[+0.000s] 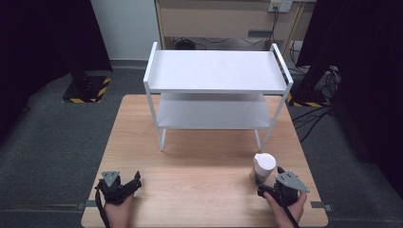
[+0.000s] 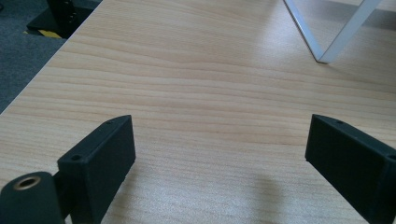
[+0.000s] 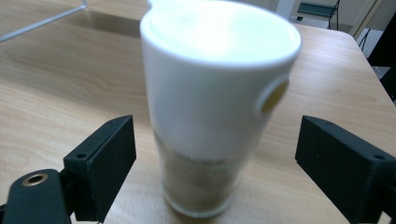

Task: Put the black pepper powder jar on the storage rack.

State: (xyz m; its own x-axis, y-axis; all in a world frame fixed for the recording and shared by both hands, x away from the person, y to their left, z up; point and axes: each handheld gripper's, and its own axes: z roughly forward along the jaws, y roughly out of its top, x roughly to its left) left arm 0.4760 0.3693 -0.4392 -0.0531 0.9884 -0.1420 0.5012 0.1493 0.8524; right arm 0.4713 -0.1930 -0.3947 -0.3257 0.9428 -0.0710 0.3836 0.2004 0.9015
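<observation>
So on the lower left of the high view the left gripper point(image 1: 124, 186) sits low over the table point(image 1: 199, 190) with nothing near it, and its own camera shows both jaws spread wide over bare wood, holding nothing. Plenty of open tabletop in the middle of the frame. Upper centre is the white shelf rack point(image 1: 216, 90), both its shelves empty, with one leg point(image 2: 322, 44) coming down at the upper right of the left gripper view. Over at the lower right is the jar point(image 1: 263, 167), clear bottom with a big white lid, standing upright on the table in front of the rack's right leg. The right gripper point(image 1: 269, 183) is right behind it, and in the right gripper view the jar point(image 3: 215, 107) stands between the two jaws, which are wide open and not touching it, gap on both sides. So I'd say this is basically the start: lined up for the grab, nothing picked up yet, closing and lifting are left to do. One thing to watch, the jar is fairly near the table's right edge, so there's less slack on that side than toward the middle.
</observation>
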